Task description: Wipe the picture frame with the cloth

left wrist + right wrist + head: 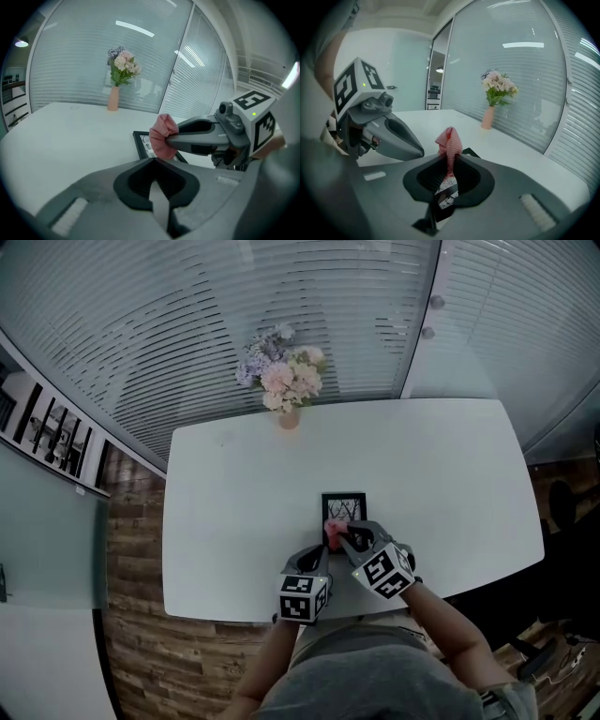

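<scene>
One picture frame (pixel 343 506), one cloth (pixel 334 529), one vase (pixel 289 417), seemingly one bouquet (pixel 281 371), one surface (pixel 234 521), two grippers: left gripper (pixel 317 553), right gripper (pixel 345 538).

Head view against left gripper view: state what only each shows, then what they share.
Only the head view: the wooden floor, the person's forearm and the whole outline of the table. Only the left gripper view: that the left gripper is shut with nothing between its jaws, plus the ceiling lights. Both: the right gripper shut on the pink cloth, the picture frame lying on the table, and the flower vase.
</scene>
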{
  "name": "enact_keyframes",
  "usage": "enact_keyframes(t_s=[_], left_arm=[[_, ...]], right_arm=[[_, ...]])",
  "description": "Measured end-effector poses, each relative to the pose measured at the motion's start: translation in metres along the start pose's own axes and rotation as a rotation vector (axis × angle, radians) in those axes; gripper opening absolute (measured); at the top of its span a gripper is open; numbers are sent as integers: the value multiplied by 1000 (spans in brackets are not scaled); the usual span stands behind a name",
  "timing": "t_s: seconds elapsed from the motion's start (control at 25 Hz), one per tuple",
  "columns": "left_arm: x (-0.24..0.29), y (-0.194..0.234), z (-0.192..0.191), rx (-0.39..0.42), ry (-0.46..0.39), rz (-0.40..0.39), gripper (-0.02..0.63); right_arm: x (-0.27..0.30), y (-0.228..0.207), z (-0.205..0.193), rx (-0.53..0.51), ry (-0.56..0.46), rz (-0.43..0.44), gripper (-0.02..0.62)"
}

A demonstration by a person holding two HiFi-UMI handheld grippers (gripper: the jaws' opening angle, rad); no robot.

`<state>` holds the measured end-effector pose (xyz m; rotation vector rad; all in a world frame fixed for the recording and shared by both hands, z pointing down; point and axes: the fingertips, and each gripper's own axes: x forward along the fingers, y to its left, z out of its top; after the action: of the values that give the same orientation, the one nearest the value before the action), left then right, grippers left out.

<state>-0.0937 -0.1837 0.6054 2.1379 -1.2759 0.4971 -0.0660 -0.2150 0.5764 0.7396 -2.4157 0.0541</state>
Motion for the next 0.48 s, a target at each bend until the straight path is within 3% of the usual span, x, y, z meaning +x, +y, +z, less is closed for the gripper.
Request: enact_keyframes(t_s=[0.32, 0.48], left_arm=[[8, 0, -18, -3, 45, -3, 3], [10, -3, -19, 39, 55, -2, 5]], right_arm=[[14, 7, -22, -47, 78, 18, 43], [19, 10, -28, -86, 104, 21, 43]])
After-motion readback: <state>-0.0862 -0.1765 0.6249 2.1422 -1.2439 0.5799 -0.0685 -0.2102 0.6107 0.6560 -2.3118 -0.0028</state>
